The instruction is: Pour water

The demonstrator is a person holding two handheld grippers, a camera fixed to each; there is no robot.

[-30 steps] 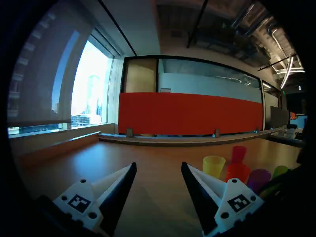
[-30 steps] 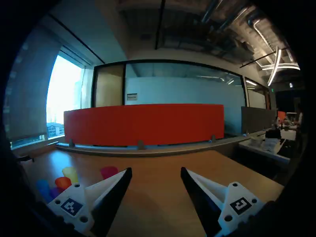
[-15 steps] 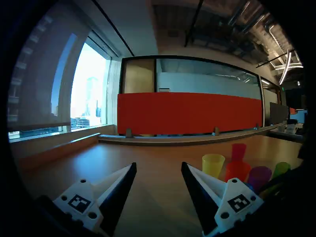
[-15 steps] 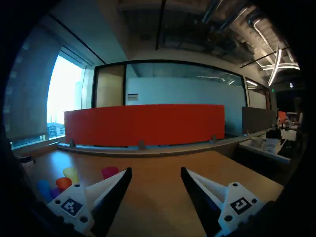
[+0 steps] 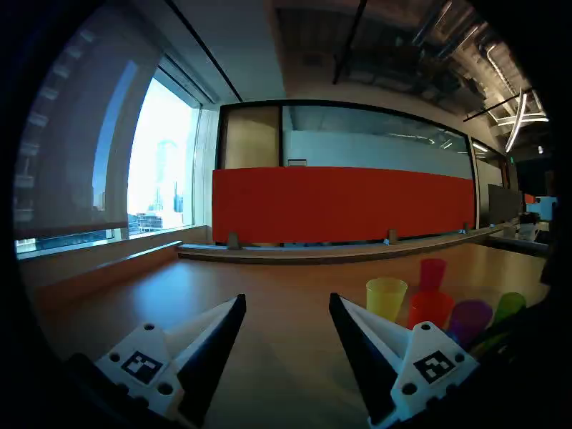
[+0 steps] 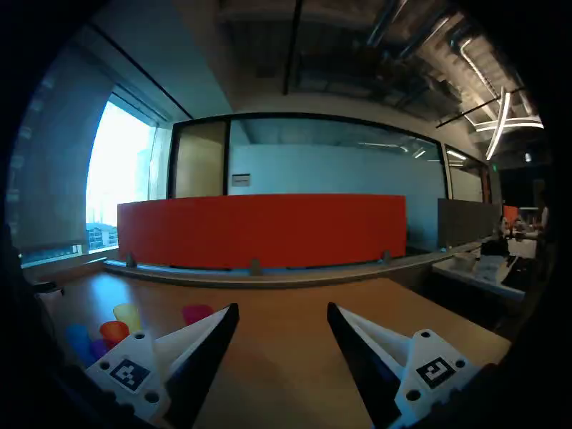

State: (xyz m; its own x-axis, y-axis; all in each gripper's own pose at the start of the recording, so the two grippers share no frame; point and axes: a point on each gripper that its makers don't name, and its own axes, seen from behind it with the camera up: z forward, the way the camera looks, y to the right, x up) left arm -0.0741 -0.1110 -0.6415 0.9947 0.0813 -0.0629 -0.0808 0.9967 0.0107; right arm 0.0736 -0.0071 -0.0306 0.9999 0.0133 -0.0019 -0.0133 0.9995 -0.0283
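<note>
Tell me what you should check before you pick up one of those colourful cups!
1. Left tool open and holding nothing: ok.
2. Right tool open and holding nothing: ok.
3. Yellow cup and orange cup upright on the wooden table: ok.
4. Water in any cup: cannot tell.
5. Left tool aimed at a cup: not ok; the cups stand off to the right in its view.

Our left claw (image 5: pixel 286 297) has two pointed fingers (image 5: pixel 211 339), white on the outside and black on the inside. Each finger has a black-and-white square tag (image 5: pixel 140 366) near its base, with small screw holes around it. Our right claw (image 6: pixel 282 307) looks the same.
</note>
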